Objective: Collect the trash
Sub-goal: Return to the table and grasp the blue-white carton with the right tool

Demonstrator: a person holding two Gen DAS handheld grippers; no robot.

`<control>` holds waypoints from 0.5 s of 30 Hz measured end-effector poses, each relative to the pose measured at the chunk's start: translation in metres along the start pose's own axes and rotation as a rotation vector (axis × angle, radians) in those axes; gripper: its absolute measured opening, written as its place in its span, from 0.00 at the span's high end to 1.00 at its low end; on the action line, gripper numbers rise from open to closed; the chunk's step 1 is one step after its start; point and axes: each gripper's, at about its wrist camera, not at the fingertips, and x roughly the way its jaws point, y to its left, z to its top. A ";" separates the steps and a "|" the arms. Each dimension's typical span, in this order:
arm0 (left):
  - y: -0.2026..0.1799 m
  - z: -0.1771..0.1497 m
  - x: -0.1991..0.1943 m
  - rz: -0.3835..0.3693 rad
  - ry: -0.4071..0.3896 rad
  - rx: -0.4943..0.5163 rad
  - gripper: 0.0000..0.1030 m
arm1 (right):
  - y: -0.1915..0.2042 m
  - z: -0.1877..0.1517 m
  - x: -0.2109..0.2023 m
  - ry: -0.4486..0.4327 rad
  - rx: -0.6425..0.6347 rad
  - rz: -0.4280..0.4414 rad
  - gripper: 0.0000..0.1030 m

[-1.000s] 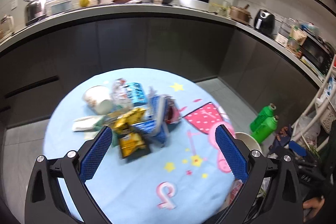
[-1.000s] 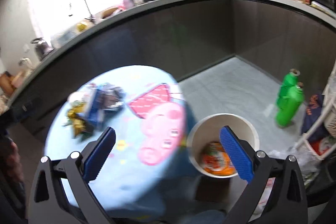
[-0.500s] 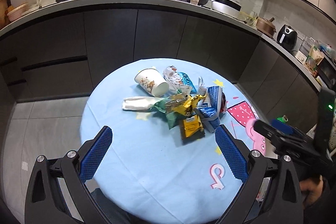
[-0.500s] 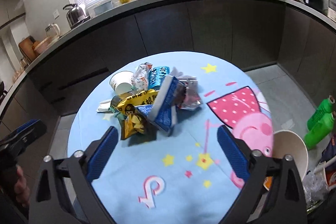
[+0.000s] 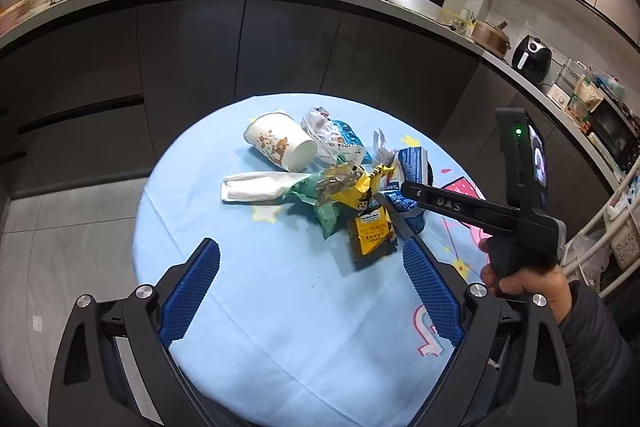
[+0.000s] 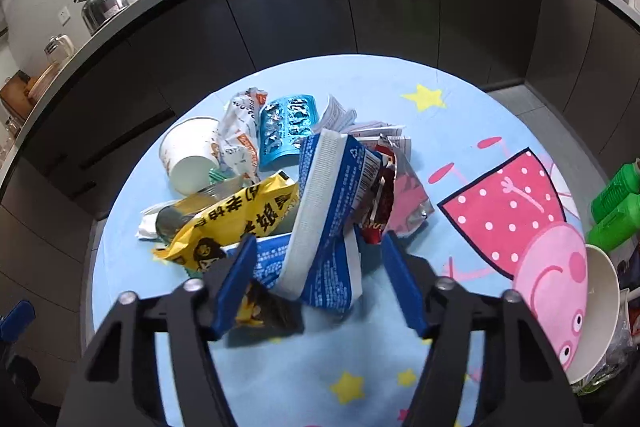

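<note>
A round desk (image 5: 248, 307) in a light blue cartoon cloth carries a heap of trash (image 6: 280, 187) at its middle: a tipped paper cup (image 5: 280, 147), a yellow snack bag (image 6: 236, 219), and a blue-and-white wrapper (image 6: 332, 211) rising between the spread fingers of the right gripper (image 6: 316, 279). The left gripper (image 5: 310, 291) hangs wide apart over bare cloth, gripping nothing. Only the right wrist view shows the white bin (image 6: 596, 311) at the desk's right edge, its contents hidden.

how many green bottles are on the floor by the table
2. Both green bottles stand side by side on the floor right of the table, one behind the other. The frame edge crops them, so more may be hidden.
</note>
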 end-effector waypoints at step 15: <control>-0.033 0.030 0.090 -0.109 0.085 0.066 0.37 | -0.024 -0.039 -0.073 -0.073 -0.074 0.029 0.91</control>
